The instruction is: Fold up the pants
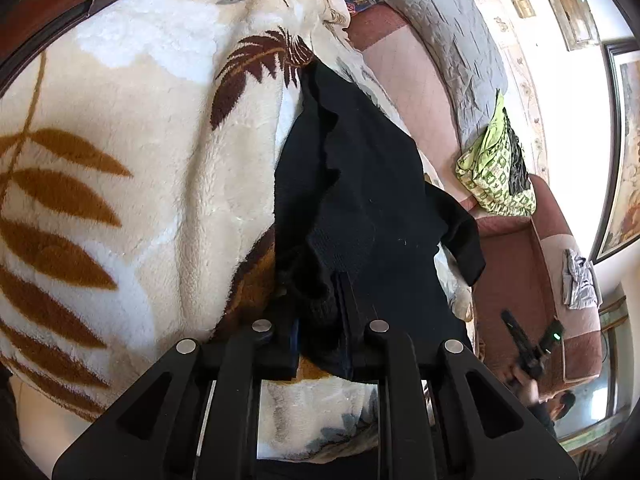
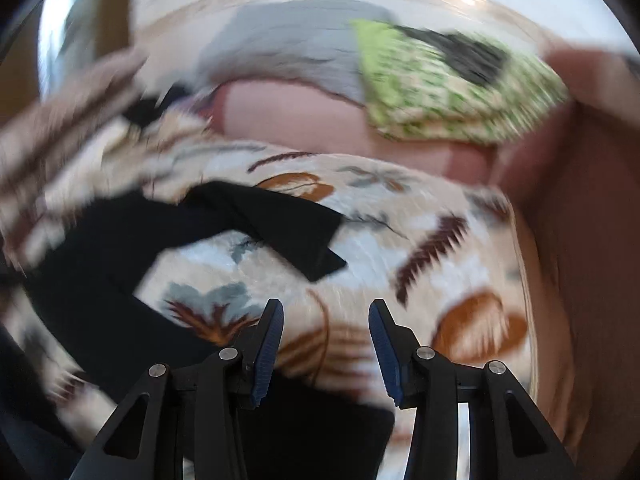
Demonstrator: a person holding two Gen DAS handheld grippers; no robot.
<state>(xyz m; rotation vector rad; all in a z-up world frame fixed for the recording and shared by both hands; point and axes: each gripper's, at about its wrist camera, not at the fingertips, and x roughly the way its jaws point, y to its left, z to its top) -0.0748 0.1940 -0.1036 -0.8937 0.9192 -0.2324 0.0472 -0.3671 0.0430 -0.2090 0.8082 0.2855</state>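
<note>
- Left claw [image 1: 320, 320]: closed on a bunched fold of the black pants [image 1: 360, 200]. Dark cloth fills the gap between the two fingers and hides their tips.
- Pants, left wrist view: they run from the claw away toward the far side, lying over a cream fleece blanket [image 1: 140, 160] printed with brown and orange leaves. One loose end hangs off to the right of the main mass, past the blanket's edge.
- Right claw [image 2: 326, 332]: wide open and holding nothing. The blue-padded fingers [image 2: 266, 354] stand well apart with only the blanket [image 2: 400, 240] between them.
- Pants, right wrist view [image 2: 120, 248]: they lie on the left part of the blanket, with one leg end reaching toward the centre, far of the open claw. More dark cloth sits low in the frame beneath the claw; whether it belongs to the pants cannot be told.
- Right wrist view is heavily motion-blurred; fine detail is unreliable.
- Surroundings: the blanket covers a reddish-brown sofa [image 1: 508, 280]. A grey quilted cushion [image 1: 448, 40] and a green patterned bag [image 1: 496, 172] sit at the sofa's far side. A grey cloth [image 1: 580, 280] is draped on the sofa arm at right.
</note>
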